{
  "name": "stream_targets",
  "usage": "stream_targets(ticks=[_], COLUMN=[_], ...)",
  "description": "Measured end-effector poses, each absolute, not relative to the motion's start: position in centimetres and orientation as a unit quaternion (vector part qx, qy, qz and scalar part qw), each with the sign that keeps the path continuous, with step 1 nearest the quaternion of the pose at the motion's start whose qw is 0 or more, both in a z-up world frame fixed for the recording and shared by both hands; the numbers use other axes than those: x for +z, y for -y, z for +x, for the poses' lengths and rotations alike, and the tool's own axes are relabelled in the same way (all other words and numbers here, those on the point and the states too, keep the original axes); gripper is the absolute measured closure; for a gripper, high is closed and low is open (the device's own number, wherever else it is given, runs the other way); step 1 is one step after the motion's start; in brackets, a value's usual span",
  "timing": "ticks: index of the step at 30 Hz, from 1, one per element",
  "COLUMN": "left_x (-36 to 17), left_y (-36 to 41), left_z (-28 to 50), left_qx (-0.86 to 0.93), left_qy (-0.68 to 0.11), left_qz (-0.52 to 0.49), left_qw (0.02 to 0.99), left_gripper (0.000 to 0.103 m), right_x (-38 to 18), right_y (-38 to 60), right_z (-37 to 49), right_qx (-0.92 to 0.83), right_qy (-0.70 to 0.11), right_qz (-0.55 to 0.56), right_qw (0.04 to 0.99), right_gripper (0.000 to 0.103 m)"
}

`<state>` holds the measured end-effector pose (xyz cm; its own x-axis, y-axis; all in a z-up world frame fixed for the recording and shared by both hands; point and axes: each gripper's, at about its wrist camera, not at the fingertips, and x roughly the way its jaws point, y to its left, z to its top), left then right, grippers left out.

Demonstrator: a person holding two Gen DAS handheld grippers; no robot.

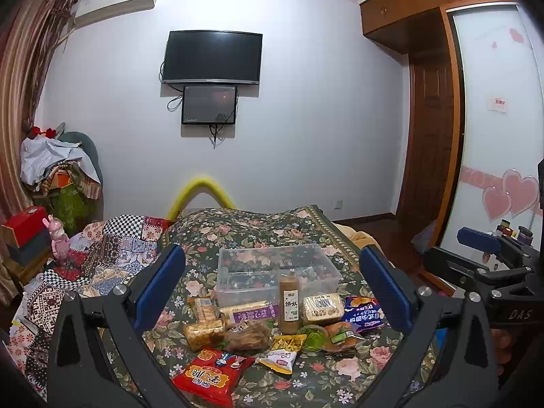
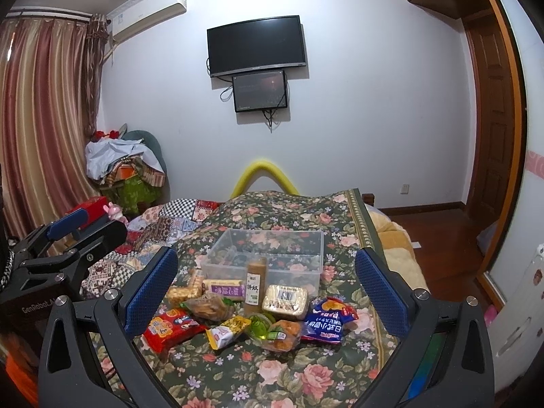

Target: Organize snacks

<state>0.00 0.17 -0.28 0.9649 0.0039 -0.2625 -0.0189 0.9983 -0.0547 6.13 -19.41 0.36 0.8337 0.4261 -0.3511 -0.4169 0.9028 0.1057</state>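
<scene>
Snacks (image 1: 272, 326) lie ahead between the wide-apart fingers of both grippers, untouched.

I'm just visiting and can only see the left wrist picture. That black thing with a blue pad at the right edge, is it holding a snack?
Observer: No. The right wrist view shows the right tool wide open, with nothing between its fingers.
Operator: And what's further right, beyond my picture?
Observer: A white drawer unit stands there, at the right edge of that view.
Operator: Does the tool carrying my camera have a name on it?
Observer: Yes. Seen from the side, the left tool has lettering on its body that begins GenRobot.
</scene>
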Motion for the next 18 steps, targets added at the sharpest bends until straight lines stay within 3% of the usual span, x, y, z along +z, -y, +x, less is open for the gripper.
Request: stream_targets(ticks=[18], left_x=[-7.9], left_y=[-4.6], left_z=[4.5], left_qx=[0.020], left_qy=[-0.260], left_qz=[-0.022], left_qw=[0.965], left_gripper=[0.004], right_x=[-4.4], right_y=[19.4], right_z=[9.7], right_qx=[0.208], right_qy=[-0.270], right_qz=[-0.004], right_qw=[0.940], right_gripper=[0.000])
